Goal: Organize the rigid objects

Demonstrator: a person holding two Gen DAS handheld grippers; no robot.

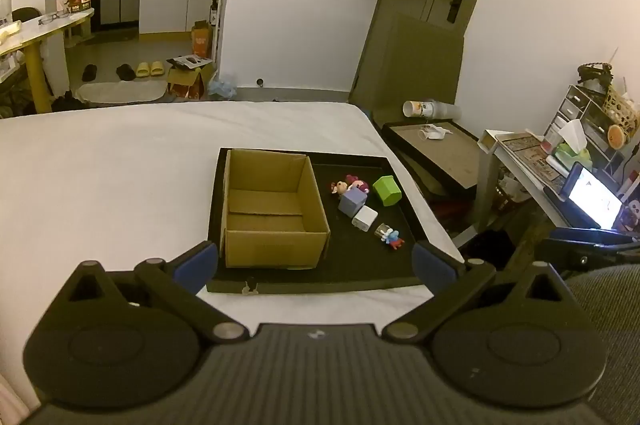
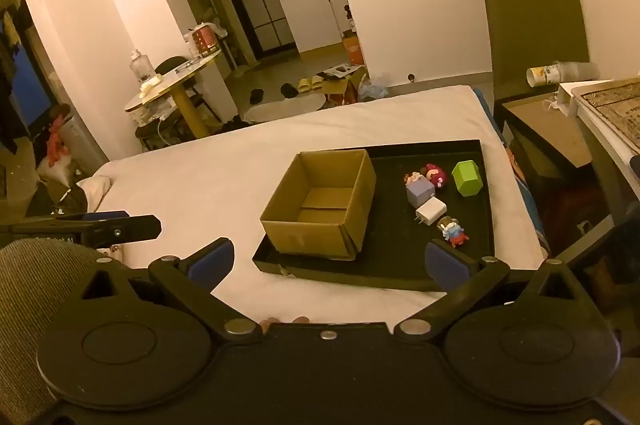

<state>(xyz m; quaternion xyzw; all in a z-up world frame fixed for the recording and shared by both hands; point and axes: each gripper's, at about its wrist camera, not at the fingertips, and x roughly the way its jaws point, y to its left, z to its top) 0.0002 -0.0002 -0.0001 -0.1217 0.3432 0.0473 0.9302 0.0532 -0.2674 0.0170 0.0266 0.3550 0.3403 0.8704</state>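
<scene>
- Left wrist view: the left gripper [image 1: 315,262] hangs above the near edge of the black tray [image 1: 356,275] with its jaws spread wide and nothing between them.
- The cardboard box [image 1: 274,213] sits on the tray's left half and looks empty inside.
- At about 3 o'clock from the box, loose on the tray floor, lie a green block [image 1: 387,190], a purple cube [image 1: 352,202], a white charger [image 1: 365,217], a pink figure [image 1: 352,184] behind the cube, and a small blue-and-red figure [image 1: 391,237] at about 4 o'clock.
- Judgement: the task is at its start, with no item gathered yet; sorting into the box seems the likely aim.
- No readable writing on the task items here; print on the far red bag and tipped cup is too small to tell.
- Right wrist view: the right gripper [image 2: 327,260] also hovers at the tray's [image 2: 486,193] near edge, released and empty.
- The box [image 2: 320,203] stands at 11 o'clock from the right gripper; the small figure [image 2: 453,231] and the charger [image 2: 431,211] lie at about 1 o'clock, nearest its right finger.
- The green block [image 2: 466,178] sits farthest back, at 1 o'clock.
- Judgement: the next move calls for lowering onto one nearby item, closing across its firm sides, and clearing the box wall.
- A label on the left tool at the frame's left edge is partly hidden and not legible.
</scene>
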